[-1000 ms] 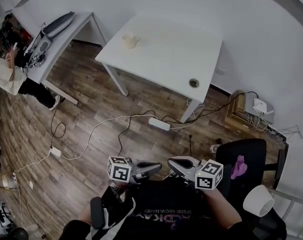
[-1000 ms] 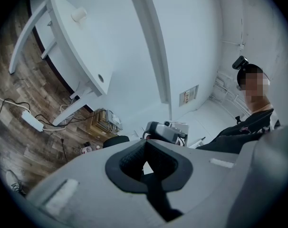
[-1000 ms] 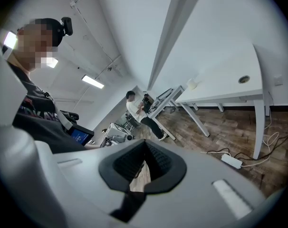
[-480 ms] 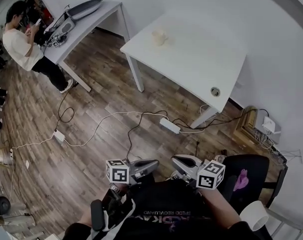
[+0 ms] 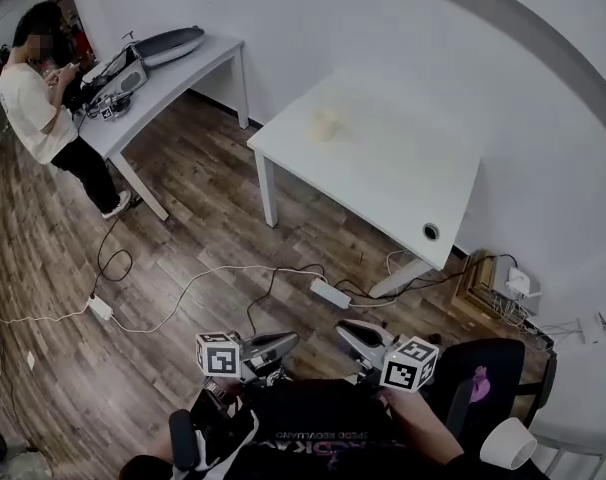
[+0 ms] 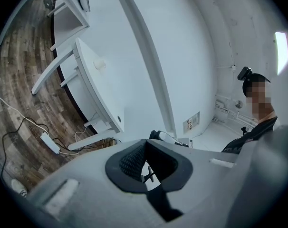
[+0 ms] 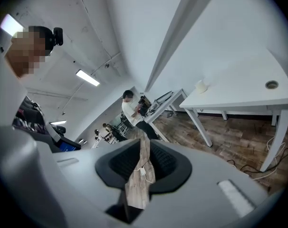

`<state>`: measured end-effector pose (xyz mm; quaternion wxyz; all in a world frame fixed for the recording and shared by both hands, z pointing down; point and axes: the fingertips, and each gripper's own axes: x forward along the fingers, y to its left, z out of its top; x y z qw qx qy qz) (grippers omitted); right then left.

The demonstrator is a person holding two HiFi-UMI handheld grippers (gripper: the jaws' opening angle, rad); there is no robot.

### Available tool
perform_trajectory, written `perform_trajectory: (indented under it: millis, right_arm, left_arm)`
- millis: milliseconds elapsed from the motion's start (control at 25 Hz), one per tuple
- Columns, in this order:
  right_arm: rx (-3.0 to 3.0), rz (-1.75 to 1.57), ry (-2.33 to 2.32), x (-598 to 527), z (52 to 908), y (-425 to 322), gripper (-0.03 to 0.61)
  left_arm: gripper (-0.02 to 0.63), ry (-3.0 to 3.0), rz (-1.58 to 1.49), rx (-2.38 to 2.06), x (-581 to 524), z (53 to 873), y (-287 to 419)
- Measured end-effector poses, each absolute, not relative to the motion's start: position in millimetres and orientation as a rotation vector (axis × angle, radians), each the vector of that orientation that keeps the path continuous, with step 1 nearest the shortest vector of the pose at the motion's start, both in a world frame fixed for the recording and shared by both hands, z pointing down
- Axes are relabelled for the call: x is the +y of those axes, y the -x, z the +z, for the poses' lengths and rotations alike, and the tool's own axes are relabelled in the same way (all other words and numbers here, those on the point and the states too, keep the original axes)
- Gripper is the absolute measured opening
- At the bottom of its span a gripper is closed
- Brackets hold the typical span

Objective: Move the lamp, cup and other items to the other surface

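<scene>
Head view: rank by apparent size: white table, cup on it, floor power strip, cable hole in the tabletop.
1. white table
2. cup and power strip: too close to rank. The strip is longer but thinner, and it lies nearer the camera.
3. cable hole

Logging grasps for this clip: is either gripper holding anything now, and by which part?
Nothing is held. The left gripper is shut empty; the right gripper has just been opening, nothing between its jaws.
</scene>
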<state>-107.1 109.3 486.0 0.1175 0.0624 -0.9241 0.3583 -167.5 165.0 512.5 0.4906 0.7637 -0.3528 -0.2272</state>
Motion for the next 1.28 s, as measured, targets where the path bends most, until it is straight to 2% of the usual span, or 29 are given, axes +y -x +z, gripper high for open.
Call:
perform_trajectory:
  millis: [320, 560, 1040, 1280]
  right_arm:
    - [-2.710, 1.060, -0.206, 86.9, 492.2, 175.3, 0.078]
    - [-2.695, 0.887, -0.217, 40.0, 495.3, 209.7, 0.092]
    - [-2.646, 0.404, -0.221, -178.3, 505.5, 259.1, 0.103]
    - [-2.582, 0.175, -0.168, -306.4, 525.6, 291.5, 0.110]
  left_arm:
    - [-0.003, -1.882, -0.534, -0.923, 177.3, 512.1, 240.8]
    - [-0.003, -1.782, -0.611, -1.036, 189.6, 525.4, 280.7]
    - [-0.003, -1.659, -0.742, -1.341, 124.8, 512.6, 343.6]
    - [-0.003, -1.575, -0.791, -1.440, 74.0, 515.5, 344.1]
